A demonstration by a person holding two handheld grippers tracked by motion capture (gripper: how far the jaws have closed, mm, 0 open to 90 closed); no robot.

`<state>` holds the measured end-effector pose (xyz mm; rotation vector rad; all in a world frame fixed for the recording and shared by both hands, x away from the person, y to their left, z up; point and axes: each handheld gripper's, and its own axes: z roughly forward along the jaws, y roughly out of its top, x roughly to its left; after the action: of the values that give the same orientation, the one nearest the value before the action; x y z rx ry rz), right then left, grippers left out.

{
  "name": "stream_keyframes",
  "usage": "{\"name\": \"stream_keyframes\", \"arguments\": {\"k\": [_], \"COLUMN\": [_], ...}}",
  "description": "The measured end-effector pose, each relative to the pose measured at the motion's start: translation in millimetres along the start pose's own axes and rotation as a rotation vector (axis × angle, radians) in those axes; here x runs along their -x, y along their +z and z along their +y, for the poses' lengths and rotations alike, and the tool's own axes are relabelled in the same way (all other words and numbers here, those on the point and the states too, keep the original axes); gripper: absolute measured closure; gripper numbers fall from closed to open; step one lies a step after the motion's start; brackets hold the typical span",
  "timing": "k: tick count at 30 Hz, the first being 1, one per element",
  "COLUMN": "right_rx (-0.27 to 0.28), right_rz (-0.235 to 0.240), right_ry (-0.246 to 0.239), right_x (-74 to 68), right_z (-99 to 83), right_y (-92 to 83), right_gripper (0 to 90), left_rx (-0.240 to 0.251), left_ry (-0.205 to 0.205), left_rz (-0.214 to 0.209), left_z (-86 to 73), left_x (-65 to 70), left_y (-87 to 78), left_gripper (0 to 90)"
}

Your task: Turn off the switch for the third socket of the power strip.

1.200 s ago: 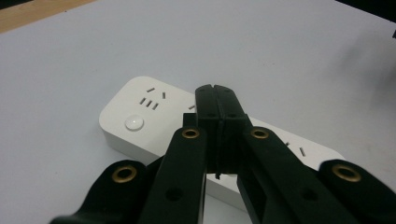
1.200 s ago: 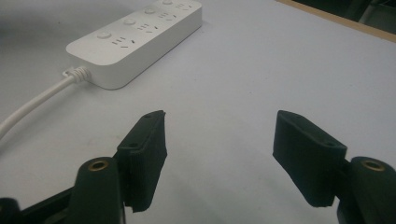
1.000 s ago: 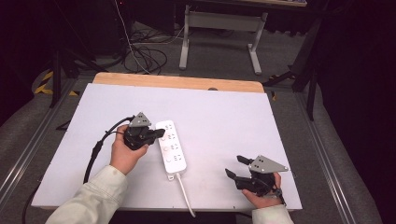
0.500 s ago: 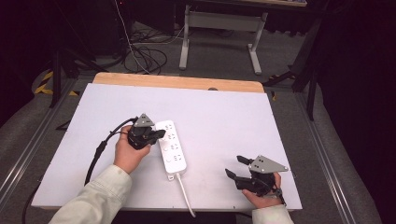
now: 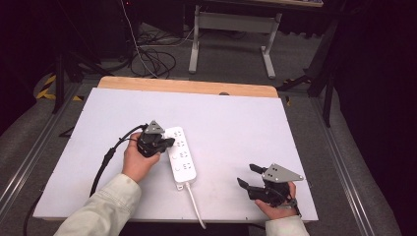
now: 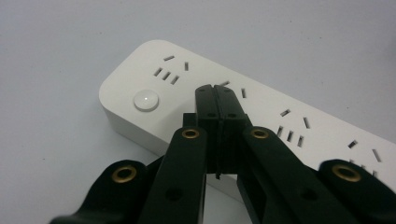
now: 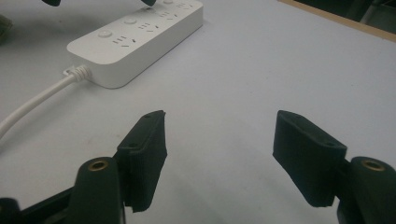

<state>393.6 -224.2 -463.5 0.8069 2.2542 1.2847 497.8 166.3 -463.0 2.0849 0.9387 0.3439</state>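
Lying lengthwise on the white tabletop, slightly left of centre, a white power strip runs from far to near, its white cord leaving the near end and trailing off the near edge. The left hand-held gripper is at the strip's far left side, held in the person's left hand, with a black cable curling away to the left.

The left gripper view gives what the high view cannot: the jaws are clenched flat against each other with nothing between them, and their joined tip sits over the top face of the power strip, just right of a round white button and among the socket slots. Whether the tip presses the surface or hangs just above it cannot be told.

The right hand-held gripper rests at the near right of the tabletop, well apart from the strip, in the right hand. The right gripper view shows its jaws released and spread wide over bare tabletop, with the strip and cord farther off at upper left.
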Motion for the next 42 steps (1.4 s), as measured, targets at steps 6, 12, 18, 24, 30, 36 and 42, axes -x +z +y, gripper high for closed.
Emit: {"name": "stream_keyframes", "arguments": {"k": [6,12,18,24,30,36,42], "right_rx": [0.0,-0.002,-0.004,-0.005,-0.005,-0.004,-0.007], "right_rz": [0.001,0.0,0.0,0.001,0.002,0.004,0.006], "right_ry": [0.0,0.0,-0.001,-0.001,-0.002,-0.004,-0.003], "right_x": [-0.1,-0.4,-0.6,-0.8,-1.1,-1.5,-2.0], "right_z": [-0.1,-0.1,0.0,-0.1,-0.1,0.0,0.1], "right_y": [0.2,0.5,0.4,0.8,0.9,1.0,1.3], "right_gripper": [35.0,35.0,35.0,35.0,35.0,35.1,35.1], "left_rx": [-0.017,-0.02,-0.026,-0.03,-0.022,-0.026,-0.025], "left_ry": [0.002,0.006,0.011,0.015,0.021,0.021,0.007], "left_rz": [0.004,0.008,0.017,0.02,0.018,0.02,0.02], "left_z": [-0.4,-0.5,-0.8,-1.2,-2.1,-2.4,-2.8], "left_x": [0.8,1.5,1.7,3.8,2.1,3.3,2.6], "left_y": [1.5,2.0,3.0,3.8,3.7,3.6,3.3], "left_gripper": [89.9,90.0,90.0,90.0,90.0,90.0,90.0]}}
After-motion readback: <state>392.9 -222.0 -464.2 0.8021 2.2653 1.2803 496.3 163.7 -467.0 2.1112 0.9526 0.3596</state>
